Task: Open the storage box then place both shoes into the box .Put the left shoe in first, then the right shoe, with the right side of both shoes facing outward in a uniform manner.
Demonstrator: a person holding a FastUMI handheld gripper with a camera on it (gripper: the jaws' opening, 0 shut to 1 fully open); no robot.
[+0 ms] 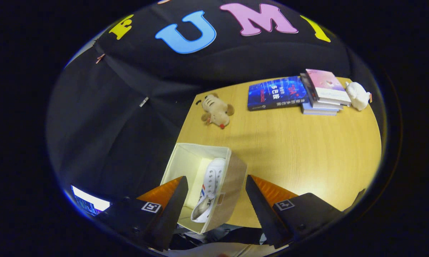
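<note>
Hand-held gripper (214, 192) hangs above the open storage box (232, 189), fingers spread wide, gripping nothing. One white shoe (210, 189) lies inside against the box's right wall, at the near corner of the desk (307, 150). Looks like the second shoe comes next: find it, grab it, match its facing
</note>
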